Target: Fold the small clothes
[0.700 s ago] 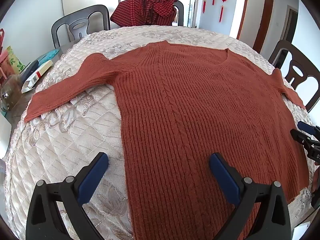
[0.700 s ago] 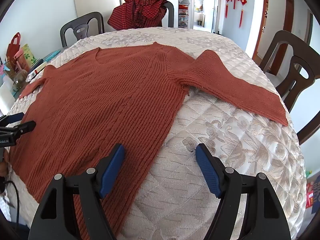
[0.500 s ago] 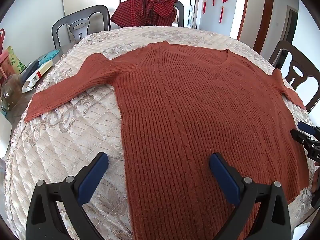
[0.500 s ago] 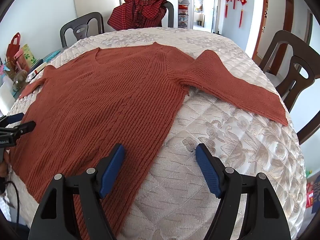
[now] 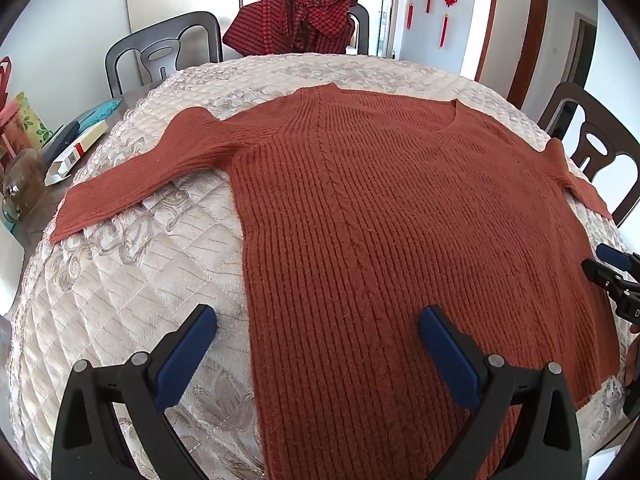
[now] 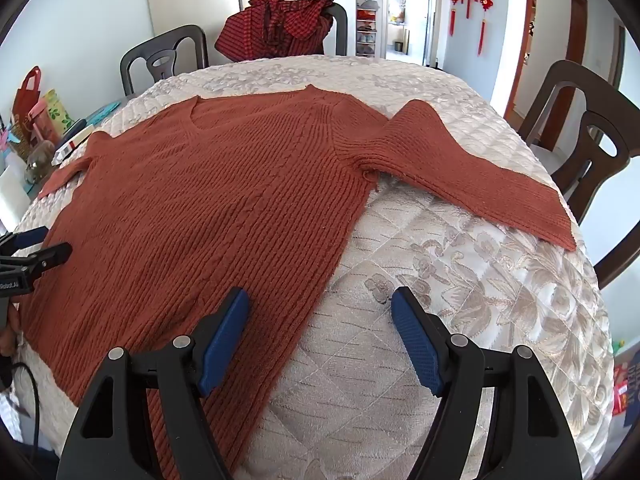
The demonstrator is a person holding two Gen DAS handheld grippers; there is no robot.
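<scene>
Two grippers: we hold the left gripper point(image 5: 316, 340) and the right gripper point(image 6: 320, 320) above the near edge of the table point(image 6: 500, 280), both tipped down toward the cloth.
Left claw: jaws spread wide, nothing between the pads; its span straddles the sweater's left side edge near the hem.
Right claw: jaws likewise wide apart and empty, straddling the sweater's right side edge.
Sweater: we see the rust-red knit sweater point(image 5: 400, 220) lying flat, front up, neckline toward the far edge and hem at the near edge.
Sleeves: the left sleeve point(image 5: 136, 184) runs out toward the left edge; the right sleeve point(image 6: 480, 184) reaches toward the right edge. Both lie unfolded.
Change: none that we can find against the frames from moments ago; sweater and both claws sit where they were.
Meaning: we judge the folding not yet begun; this looks like a pause over the hem corners before a first grasp.
Next move, our guess: lower and pinch a side edge or sleeve, then carry it inward.
Risk: thick knit may slip or bunch if caught shallow.
Surroundings: quilted cover point(image 5: 120, 300); a red checked garment point(image 6: 280, 28) on a far chair point(image 6: 338, 28).
</scene>
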